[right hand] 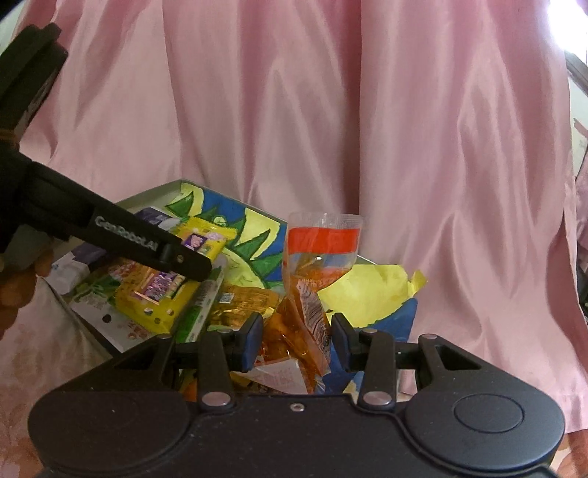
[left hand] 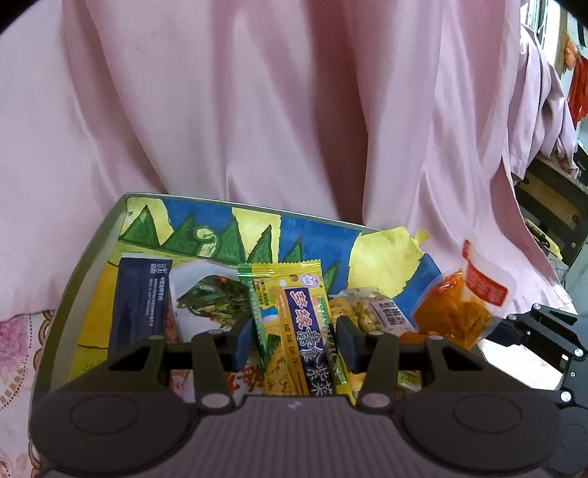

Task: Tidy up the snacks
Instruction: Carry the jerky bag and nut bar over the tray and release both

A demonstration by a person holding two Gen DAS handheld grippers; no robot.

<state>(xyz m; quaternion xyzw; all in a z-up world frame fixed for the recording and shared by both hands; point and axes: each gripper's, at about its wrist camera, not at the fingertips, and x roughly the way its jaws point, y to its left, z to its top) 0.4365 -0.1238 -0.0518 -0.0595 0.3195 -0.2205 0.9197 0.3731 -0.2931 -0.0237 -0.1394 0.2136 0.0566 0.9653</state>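
Behind everything we see a pink satin curtain [left hand: 275, 110] hanging in deep folds and filling most of both views. At the far right of the left wrist view we find a window [left hand: 547, 22] and dark wooden furniture [left hand: 551, 198] (details too small to tell). In the right wrist view, bright light [right hand: 569, 22] glares from the upper right corner.

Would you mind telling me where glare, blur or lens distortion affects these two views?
Right wrist view: blown-out glare in the top-right corner and a soft, slightly blurred orange packet. Left wrist view: evenly lit, sharp print on the yellow packet, fisheye bending the box edge.
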